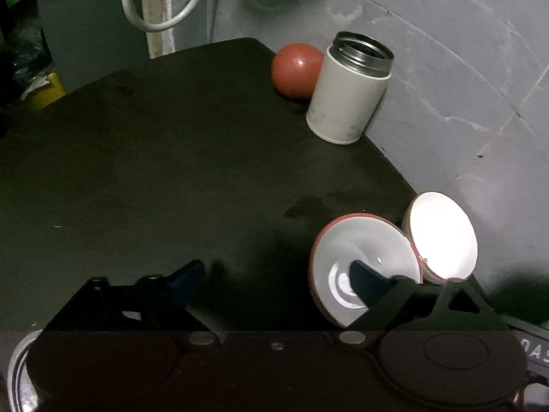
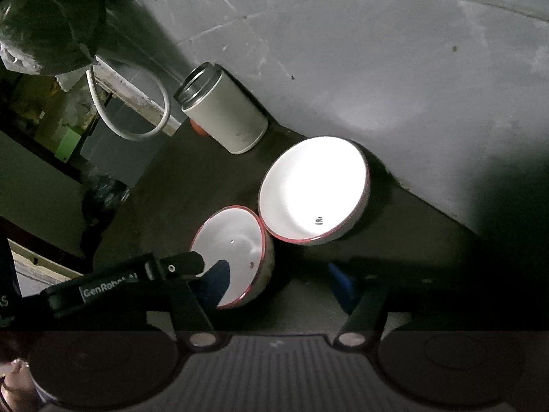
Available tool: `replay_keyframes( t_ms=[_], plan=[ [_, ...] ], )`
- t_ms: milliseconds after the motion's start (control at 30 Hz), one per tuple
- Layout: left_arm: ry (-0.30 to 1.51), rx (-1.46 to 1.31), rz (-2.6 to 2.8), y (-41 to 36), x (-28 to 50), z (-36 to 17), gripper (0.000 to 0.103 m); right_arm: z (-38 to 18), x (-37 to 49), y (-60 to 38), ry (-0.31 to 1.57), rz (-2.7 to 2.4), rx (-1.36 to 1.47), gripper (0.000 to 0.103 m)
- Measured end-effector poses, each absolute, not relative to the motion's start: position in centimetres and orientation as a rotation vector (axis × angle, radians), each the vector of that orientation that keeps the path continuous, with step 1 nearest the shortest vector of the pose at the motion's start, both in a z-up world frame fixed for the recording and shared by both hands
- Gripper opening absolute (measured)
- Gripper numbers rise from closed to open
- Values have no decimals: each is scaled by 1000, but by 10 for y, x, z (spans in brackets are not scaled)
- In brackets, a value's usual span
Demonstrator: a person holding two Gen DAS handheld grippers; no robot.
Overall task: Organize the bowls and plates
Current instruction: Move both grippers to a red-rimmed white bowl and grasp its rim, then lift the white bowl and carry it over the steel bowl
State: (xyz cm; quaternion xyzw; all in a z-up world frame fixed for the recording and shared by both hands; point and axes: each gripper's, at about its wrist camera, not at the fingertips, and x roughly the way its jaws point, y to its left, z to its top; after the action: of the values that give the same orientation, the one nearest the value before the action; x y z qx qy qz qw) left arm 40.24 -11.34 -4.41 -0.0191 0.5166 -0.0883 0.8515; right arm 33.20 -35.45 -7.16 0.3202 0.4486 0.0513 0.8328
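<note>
Bowls, 2 red-rimmed, sit touching on the dark table (image 1: 171, 158): the larger bowl (image 2: 314, 189) glare-washed, the smaller bowl (image 2: 236, 240) half-hidden by one finger of each apart-jawed gripper, left gripper (image 1: 274, 278) and right gripper (image 2: 278, 283).

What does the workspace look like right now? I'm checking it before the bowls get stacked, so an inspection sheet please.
Surface: dark table, some stains.
Job's things: two white red-rimmed bowls, near bowl and far bowl, rims touching; no plates seen.
Clutter: open white flask, red ball behind it.
Grippers: left gripper open, one finger inside the near bowl; right gripper open beside that bowl.
Cables: white cable looped on the wall post.
Surroundings: grey wall, dim light.
</note>
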Motion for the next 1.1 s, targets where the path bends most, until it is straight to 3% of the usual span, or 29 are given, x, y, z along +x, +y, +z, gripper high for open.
replay_keyframes(
  t_ms=[33, 133, 267, 467, 633, 833, 1100],
  plan=[
    [1094, -44, -191, -115, 403, -45, 70, -71, 333, -354, 951, 109, 680, 63],
    [1111, -53, -213, -118, 404, -48, 52, -71, 336, -350, 955, 117, 673, 55],
    [1114, -70, -232, -122, 404, -50, 42, -75, 338, -346, 964, 117, 665, 45],
    [1121, -101, -245, -123, 405, -54, 16, -78, 341, -344, 968, 125, 667, 33],
    [1120, -114, -268, -122, 404, -54, 8, -79, 345, -345, 975, 145, 669, 29],
    [1118, -140, -272, -117, 401, -55, 8, -81, 350, -341, 991, 168, 670, 21],
    [1075, -166, -263, -109, 378, -42, 8, -75, 343, -334, 985, 191, 624, 19]
  ],
)
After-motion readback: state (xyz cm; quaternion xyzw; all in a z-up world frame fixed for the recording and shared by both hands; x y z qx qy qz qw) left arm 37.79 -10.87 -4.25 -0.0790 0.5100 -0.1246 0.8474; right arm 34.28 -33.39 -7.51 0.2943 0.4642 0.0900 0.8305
